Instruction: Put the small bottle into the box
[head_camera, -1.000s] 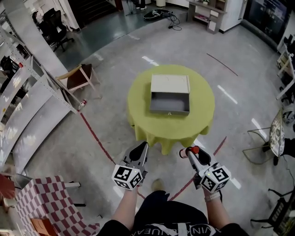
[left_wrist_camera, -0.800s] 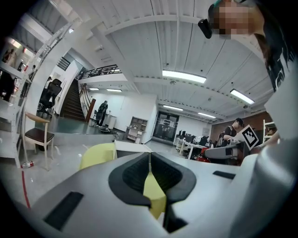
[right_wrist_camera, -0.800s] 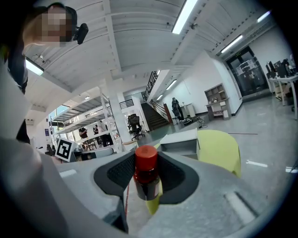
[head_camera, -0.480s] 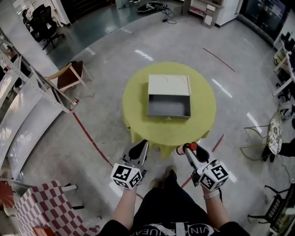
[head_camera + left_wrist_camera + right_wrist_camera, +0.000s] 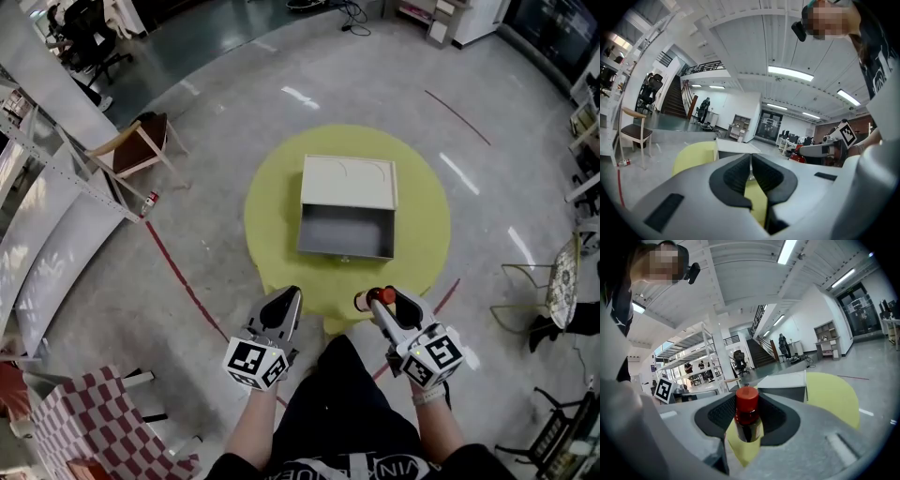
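A small dark bottle with a red cap (image 5: 747, 417) stands upright between the pads of my right gripper (image 5: 382, 301), which is shut on it; in the head view its cap (image 5: 380, 296) shows near the round table's front edge. The grey box (image 5: 346, 231) lies open on the yellow round table (image 5: 272, 211), its cream lid (image 5: 349, 182) folded back on the far side. My left gripper (image 5: 282, 307) hangs level with the right one, just short of the table, shut with nothing held. The box (image 5: 729, 149) shows ahead of the left gripper (image 5: 751, 172).
A wooden chair (image 5: 136, 150) stands at the left beside slanted metal shelving (image 5: 56, 164). A small can (image 5: 149, 199) lies on the floor near a red floor line (image 5: 187, 289). A checked cloth (image 5: 94, 422) covers something at lower left. Wire-frame chairs (image 5: 553, 281) stand at the right.
The person has walked closer to the table: the table and box have grown and slid nearer to both grippers. The right gripper still holds the bottle; neither gripper's state changed.
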`<state>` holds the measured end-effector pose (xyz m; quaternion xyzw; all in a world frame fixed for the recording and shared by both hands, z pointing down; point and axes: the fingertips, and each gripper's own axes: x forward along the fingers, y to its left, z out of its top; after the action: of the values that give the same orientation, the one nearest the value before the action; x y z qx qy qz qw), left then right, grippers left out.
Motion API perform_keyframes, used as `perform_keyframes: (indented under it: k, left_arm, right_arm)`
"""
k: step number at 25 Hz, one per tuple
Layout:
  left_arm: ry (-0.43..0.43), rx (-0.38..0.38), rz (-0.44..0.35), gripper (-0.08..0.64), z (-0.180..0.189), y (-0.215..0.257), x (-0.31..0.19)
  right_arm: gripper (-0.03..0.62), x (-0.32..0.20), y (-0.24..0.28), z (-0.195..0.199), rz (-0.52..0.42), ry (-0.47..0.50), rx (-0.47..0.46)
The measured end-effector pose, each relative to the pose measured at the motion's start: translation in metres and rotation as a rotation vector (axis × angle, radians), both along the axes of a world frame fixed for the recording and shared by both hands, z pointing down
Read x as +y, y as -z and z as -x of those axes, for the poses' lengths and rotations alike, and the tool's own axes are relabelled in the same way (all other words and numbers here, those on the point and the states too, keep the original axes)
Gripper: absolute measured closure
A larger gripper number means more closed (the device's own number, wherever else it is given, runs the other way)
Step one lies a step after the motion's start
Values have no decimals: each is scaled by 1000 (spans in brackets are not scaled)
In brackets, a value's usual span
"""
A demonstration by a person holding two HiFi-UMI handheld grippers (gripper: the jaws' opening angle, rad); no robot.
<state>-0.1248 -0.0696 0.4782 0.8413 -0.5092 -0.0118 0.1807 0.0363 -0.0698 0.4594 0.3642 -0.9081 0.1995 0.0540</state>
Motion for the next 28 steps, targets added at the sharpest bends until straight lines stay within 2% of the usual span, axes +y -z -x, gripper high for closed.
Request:
perform_keyframes:
  k: [13, 28]
  left_arm:
    - [-8, -4, 11, 540, -25, -15, -65]
    - [11, -52, 47, 540, -40, -29, -93]
  right_arm:
    - [446, -68, -7, 7, 2, 48, 18]
    - [446, -117, -19, 4, 22, 88, 16]
